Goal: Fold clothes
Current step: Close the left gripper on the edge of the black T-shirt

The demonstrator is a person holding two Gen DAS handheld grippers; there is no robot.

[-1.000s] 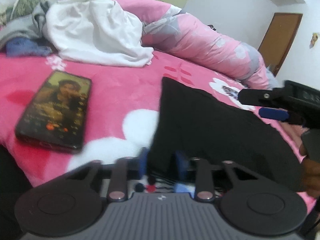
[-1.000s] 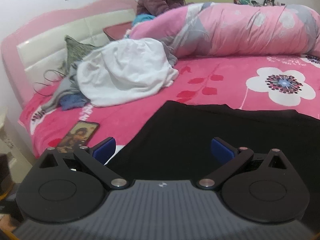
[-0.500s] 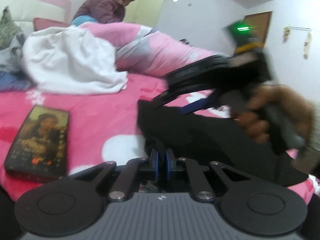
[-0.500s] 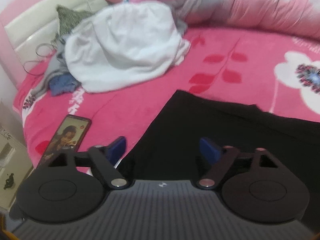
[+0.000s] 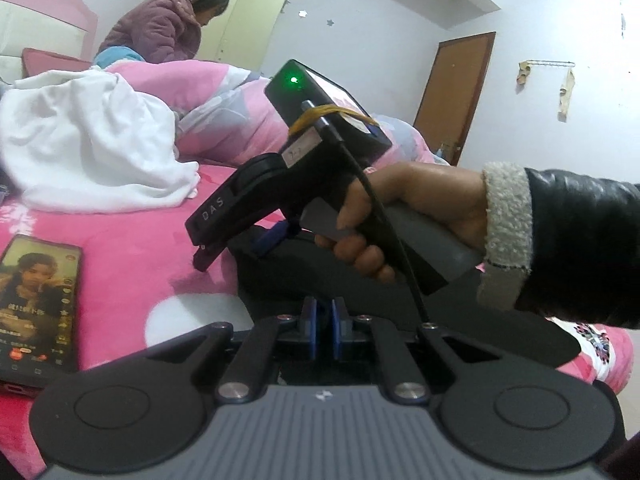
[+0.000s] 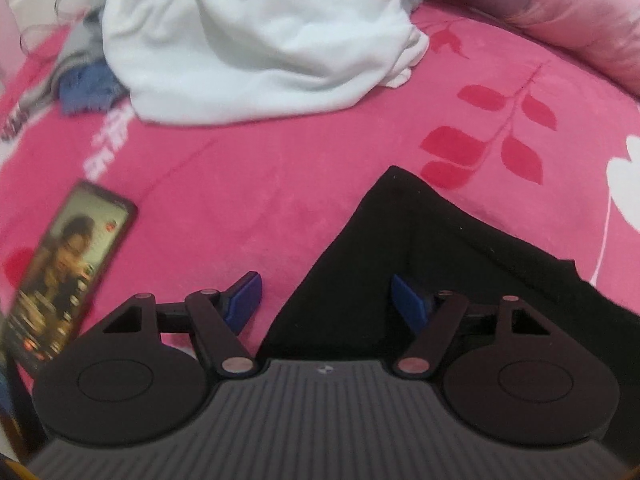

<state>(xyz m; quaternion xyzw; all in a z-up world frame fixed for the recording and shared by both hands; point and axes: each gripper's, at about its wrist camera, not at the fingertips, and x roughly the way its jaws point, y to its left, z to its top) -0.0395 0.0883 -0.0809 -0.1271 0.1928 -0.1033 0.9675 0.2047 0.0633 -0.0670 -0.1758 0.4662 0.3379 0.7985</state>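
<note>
Garment: my black cloth (image 6: 440, 264) lies flat on the pink bed (image 6: 248, 184), one corner pointing toward the white heap (image 6: 256, 32).
Left hand-held gripper (image 5: 323, 322): jaws together, clamped on the cloth's near edge.
Right hand-held gripper (image 6: 326, 300): tilted down over the cloth's left edge; its jaws have just been closing and stand apart, one blue pad (image 6: 244, 300) over the bedspread, the other over the cloth, neither pressing.
Right hand (image 5: 408, 216): wrapped round the grey handle, black sleeve with fleece cuff.
Phone (image 6: 64, 276): screen lit, on the bed left of the cloth, apart from it.
Background: a person (image 5: 160, 28) sits beyond the pink duvet (image 5: 224, 120).
</note>
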